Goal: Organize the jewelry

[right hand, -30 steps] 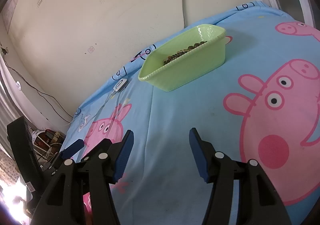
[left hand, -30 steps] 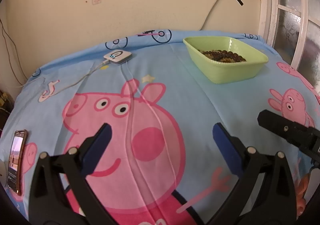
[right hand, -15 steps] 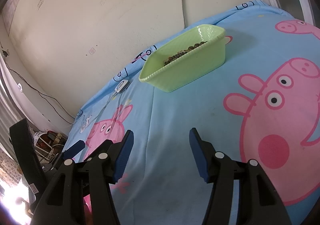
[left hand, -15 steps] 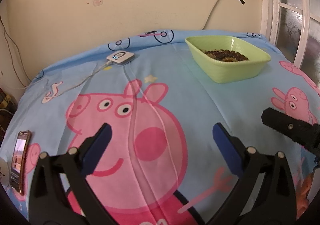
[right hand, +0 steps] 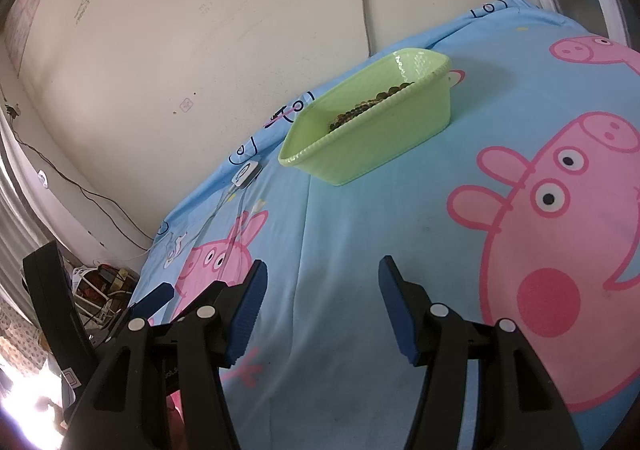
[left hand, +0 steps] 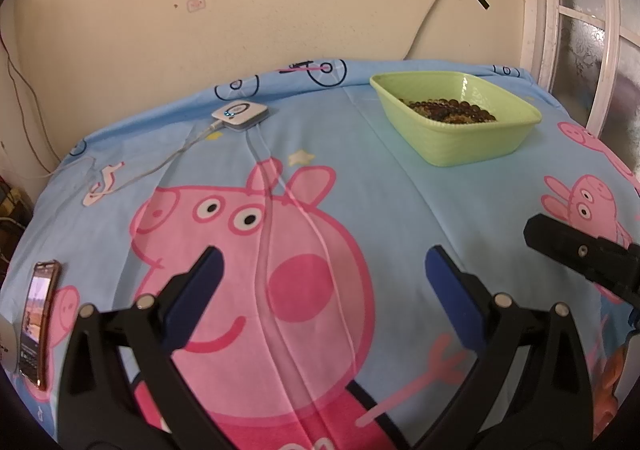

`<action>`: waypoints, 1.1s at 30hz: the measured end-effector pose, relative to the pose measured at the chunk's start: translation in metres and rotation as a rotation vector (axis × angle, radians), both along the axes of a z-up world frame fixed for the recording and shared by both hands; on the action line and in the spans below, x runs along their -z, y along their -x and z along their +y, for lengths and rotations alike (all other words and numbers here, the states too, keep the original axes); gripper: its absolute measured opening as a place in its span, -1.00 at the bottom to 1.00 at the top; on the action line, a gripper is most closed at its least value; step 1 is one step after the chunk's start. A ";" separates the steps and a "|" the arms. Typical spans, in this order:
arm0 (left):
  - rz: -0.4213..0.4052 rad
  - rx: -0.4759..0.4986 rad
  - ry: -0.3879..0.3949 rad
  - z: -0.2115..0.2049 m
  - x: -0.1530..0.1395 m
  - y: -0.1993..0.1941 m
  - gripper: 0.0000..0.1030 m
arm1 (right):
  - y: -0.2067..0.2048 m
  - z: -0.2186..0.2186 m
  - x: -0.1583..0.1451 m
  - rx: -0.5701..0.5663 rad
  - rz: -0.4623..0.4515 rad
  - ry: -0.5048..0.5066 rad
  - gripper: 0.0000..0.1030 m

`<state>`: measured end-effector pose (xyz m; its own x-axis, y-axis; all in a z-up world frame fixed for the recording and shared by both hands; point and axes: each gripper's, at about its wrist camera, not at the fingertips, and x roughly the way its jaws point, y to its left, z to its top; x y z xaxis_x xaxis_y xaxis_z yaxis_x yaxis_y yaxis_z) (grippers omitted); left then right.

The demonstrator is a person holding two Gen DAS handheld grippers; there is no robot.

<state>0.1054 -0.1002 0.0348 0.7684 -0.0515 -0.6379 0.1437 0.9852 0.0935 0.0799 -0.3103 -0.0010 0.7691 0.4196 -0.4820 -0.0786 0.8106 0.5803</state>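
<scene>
Both grippers hang above a bed covered in a blue cartoon-pig sheet (left hand: 380, 186), and neither one holds anything. The left gripper (left hand: 323, 270) stands with its blue pads (left hand: 192, 300) spread wide over the big pink pig face. The right gripper (right hand: 320, 304) is also spread wide, its pads (right hand: 246, 312) over a plain blue stretch of sheet.

A light green plastic tub (left hand: 456, 140) sits toward the far side of the bed, near the wall, well apart from both grippers. Dark brown and amber beads (left hand: 450, 110) lie heaped in its bottom; from the right side only a thin strip of beads (right hand: 372, 104) shows over the tub (right hand: 372, 138) rim.

A small white square device (left hand: 240, 115) with a cable rests on the sheet left of the tub. A phone (left hand: 38, 324) lies at the bed's left edge.
</scene>
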 end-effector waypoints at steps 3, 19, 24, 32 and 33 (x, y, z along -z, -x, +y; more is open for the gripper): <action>0.000 0.000 0.001 0.000 0.000 0.000 0.88 | 0.000 0.000 0.000 -0.001 0.000 0.000 -0.35; 0.001 0.000 0.000 0.000 0.000 0.000 0.88 | 0.000 0.000 0.000 -0.001 0.001 -0.001 -0.34; 0.001 0.000 0.001 0.000 0.000 0.000 0.88 | 0.000 0.000 0.000 0.001 0.000 -0.001 -0.35; 0.000 0.000 0.000 0.000 0.000 0.000 0.88 | 0.002 0.002 0.001 0.002 -0.002 -0.003 -0.35; 0.000 0.001 0.000 0.001 0.000 0.000 0.88 | 0.002 0.002 0.001 0.002 -0.003 -0.003 -0.34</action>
<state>0.1059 -0.0995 0.0351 0.7684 -0.0518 -0.6378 0.1443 0.9851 0.0938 0.0778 -0.3085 -0.0020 0.7714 0.4193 -0.4786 -0.0785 0.8091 0.5824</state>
